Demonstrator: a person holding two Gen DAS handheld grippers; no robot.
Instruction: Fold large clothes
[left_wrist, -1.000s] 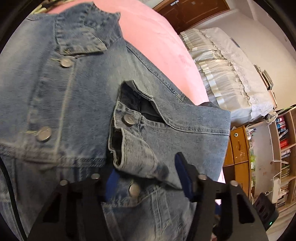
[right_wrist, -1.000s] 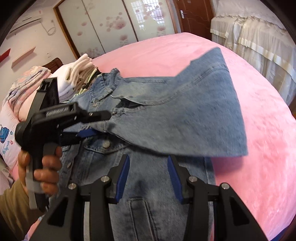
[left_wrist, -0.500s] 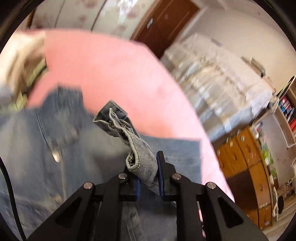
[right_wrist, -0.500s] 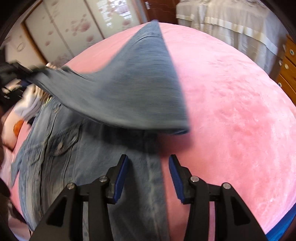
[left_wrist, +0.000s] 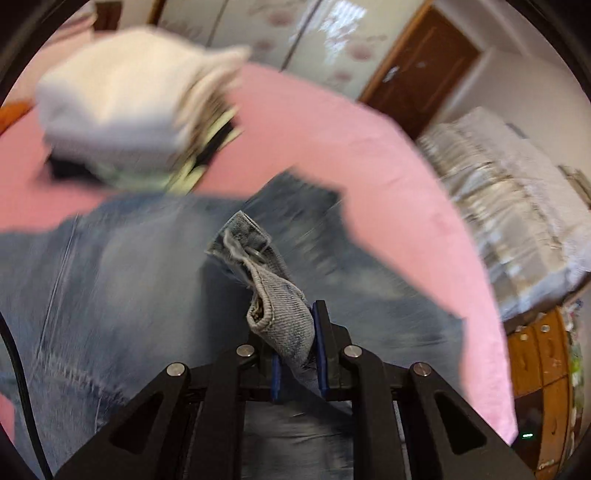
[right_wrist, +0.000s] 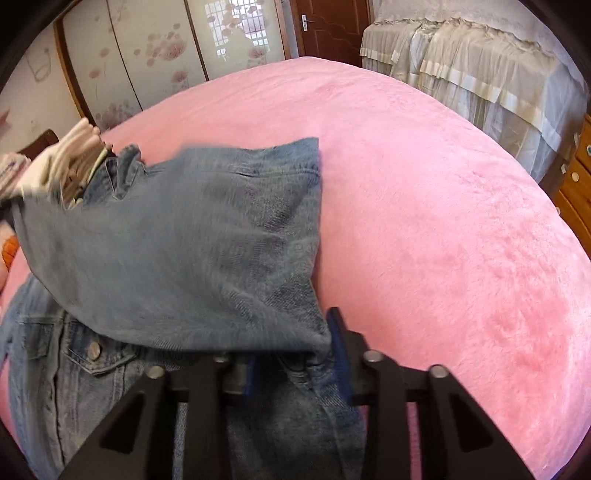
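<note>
A denim jacket (right_wrist: 177, 258) lies on a bed covered by a pink blanket (right_wrist: 424, 206), with its front up and a chest pocket button showing at the lower left of the right wrist view. The left gripper (left_wrist: 295, 354) has its fingers (left_wrist: 318, 343) squeezed nearly together on the jacket's sleeve cuff (left_wrist: 273, 295), which stands up bunched out of them (the rest of that view is blurred). The sleeve stretches as a broad flap over the jacket body. The right gripper (right_wrist: 291, 354) sits at the near corner of that flap; its fingers (right_wrist: 340, 350) have just been closing, with denim between them, though whether they press on it I cannot tell. A stack of folded clothes (left_wrist: 122, 107) sits on the blanket just beyond the collar.
</note>
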